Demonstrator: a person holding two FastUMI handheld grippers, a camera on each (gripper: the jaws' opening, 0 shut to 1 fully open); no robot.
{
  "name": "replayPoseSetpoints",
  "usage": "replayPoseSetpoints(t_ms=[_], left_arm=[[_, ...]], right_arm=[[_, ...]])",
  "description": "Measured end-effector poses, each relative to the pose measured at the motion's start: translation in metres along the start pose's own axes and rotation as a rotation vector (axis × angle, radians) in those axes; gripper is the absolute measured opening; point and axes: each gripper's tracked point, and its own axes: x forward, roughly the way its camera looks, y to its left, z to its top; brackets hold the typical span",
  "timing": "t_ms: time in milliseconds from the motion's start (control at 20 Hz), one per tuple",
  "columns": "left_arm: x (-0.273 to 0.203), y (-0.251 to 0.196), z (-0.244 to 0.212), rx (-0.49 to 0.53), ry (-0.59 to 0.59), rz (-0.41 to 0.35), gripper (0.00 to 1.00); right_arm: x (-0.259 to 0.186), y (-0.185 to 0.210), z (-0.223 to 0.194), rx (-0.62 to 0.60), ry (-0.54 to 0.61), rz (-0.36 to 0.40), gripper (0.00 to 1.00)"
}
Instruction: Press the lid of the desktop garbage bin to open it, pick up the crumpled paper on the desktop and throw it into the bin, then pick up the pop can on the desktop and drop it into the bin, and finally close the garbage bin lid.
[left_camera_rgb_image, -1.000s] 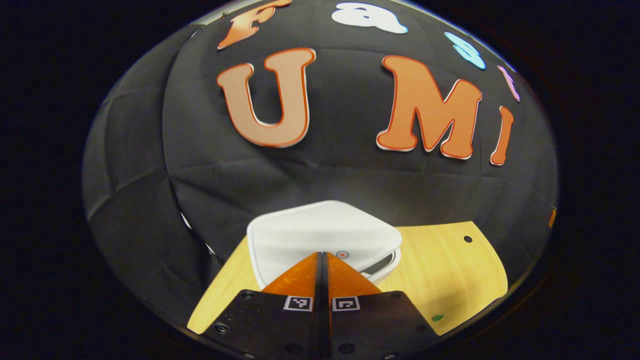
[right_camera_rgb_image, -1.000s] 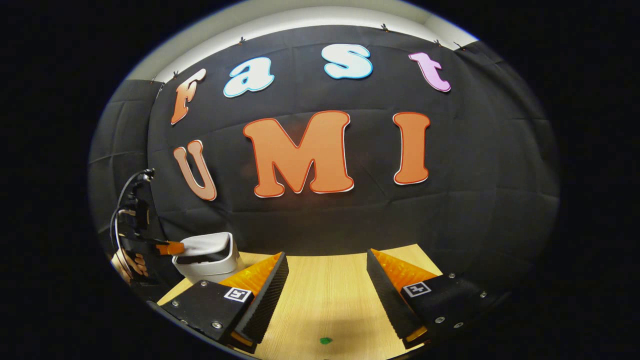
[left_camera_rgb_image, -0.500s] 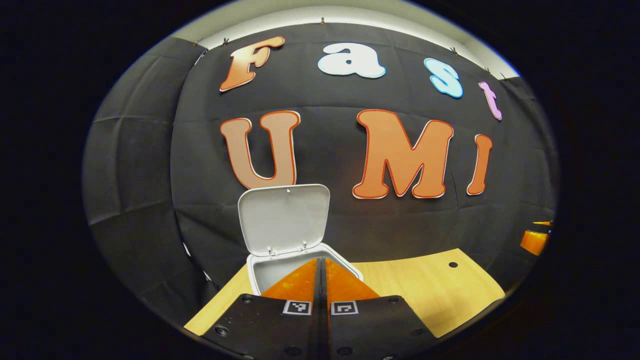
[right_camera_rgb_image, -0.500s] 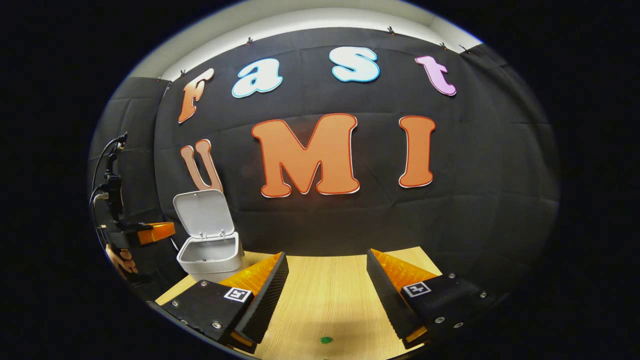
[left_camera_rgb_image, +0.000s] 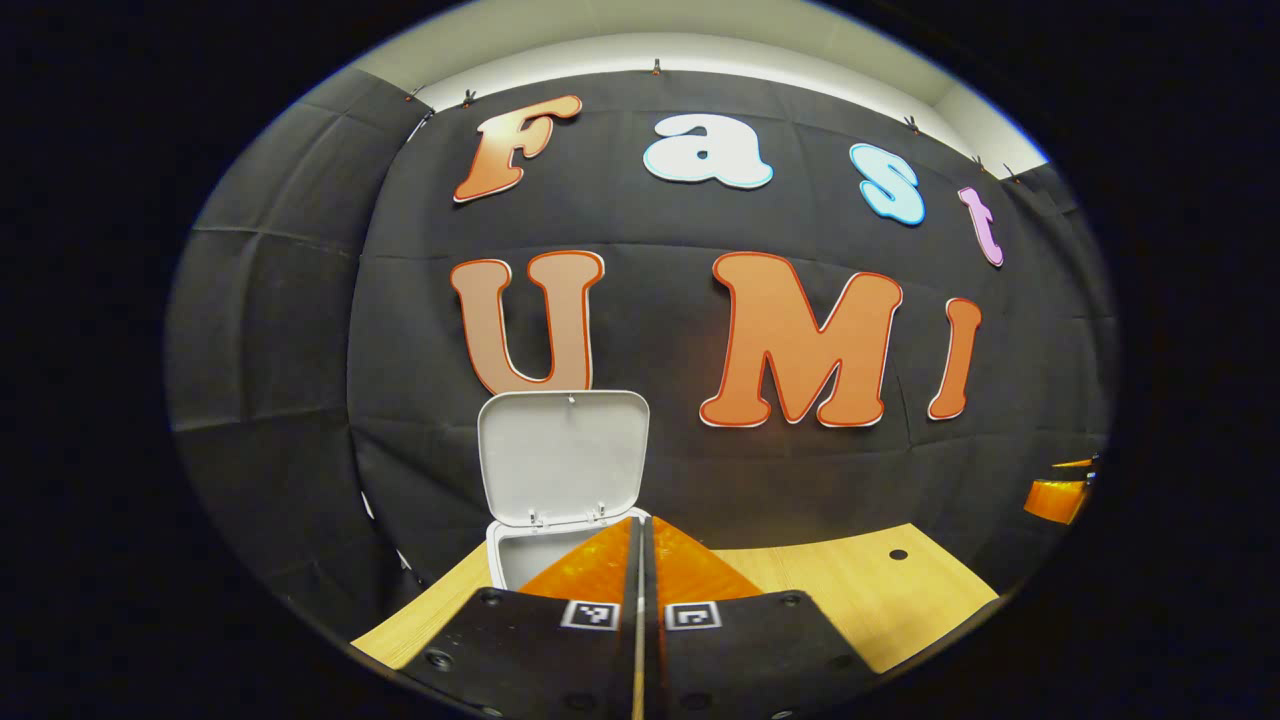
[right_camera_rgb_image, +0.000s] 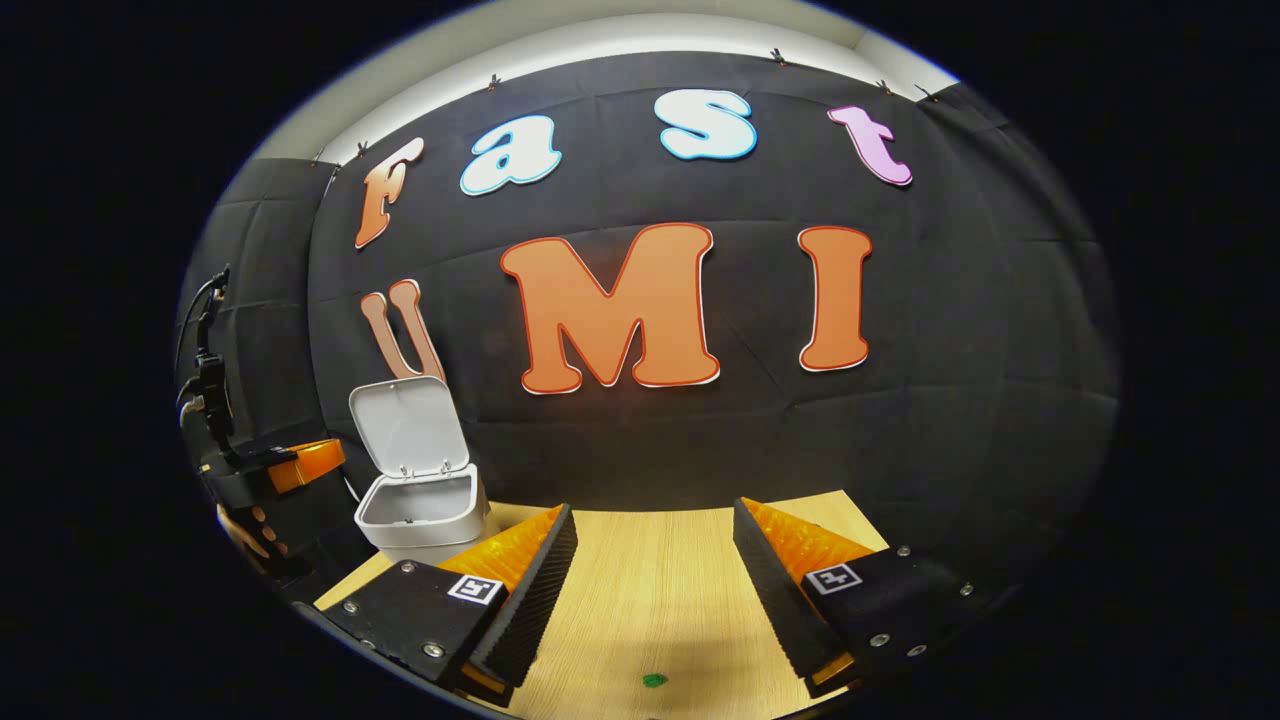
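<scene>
Bin (left_camera_rgb_image: 520, 555) stands just ahead of the left claw (left_camera_rgb_image: 640, 535), slightly to its left side, at the back corner of the wooden table (left_camera_rgb_image: 850, 600) against the black cloth wall. Its white lid (left_camera_rgb_image: 562, 455) is swung up and stands nearly upright behind the open mouth, hinged at the rear rim. The left claw's two fingers are pressed together with nothing between them, their tips level with the bin's front rim in the left gripper view; whether they touch the bin cannot be told.

In the right gripper view the right claw (right_camera_rgb_image: 655, 540) hovers over bare tabletop with its fingers spread wide apart and nothing between them. The bin (right_camera_rgb_image: 425, 515) sits ahead and well to the left of this claw, lid (right_camera_rgb_image: 410, 425) raised. Just beyond the bin on that side the left claw (right_camera_rgb_image: 305, 463) is seen, held apart from the bin, with part of a hand (right_camera_rgb_image: 250, 530) below it. A small green mark (right_camera_rgb_image: 653, 681) lies on the table between and below the right claw's fingers.
</scene>
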Motion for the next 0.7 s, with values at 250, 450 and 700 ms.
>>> replayPoseSetpoints(t_ms=[250, 450, 700], left_arm=[[-0.006, 0.003, 0.01, -0.032, -0.075, 0.012, 0.62], [-0.003, 0.003, 0.017, -0.012, -0.09, 0.018, 0.93], [-0.002, -0.001, 0.014, 0.001, -0.088, 0.003, 0.93]], right_arm=[[0.007, 0.001, -0.006, -0.017, 0.017, 0.005, 0.94], [0.013, 0.006, -0.011, -0.033, 0.03, 0.017, 0.94], [0.027, 0.007, -0.044, -0.042, 0.108, 0.022, 0.94]])
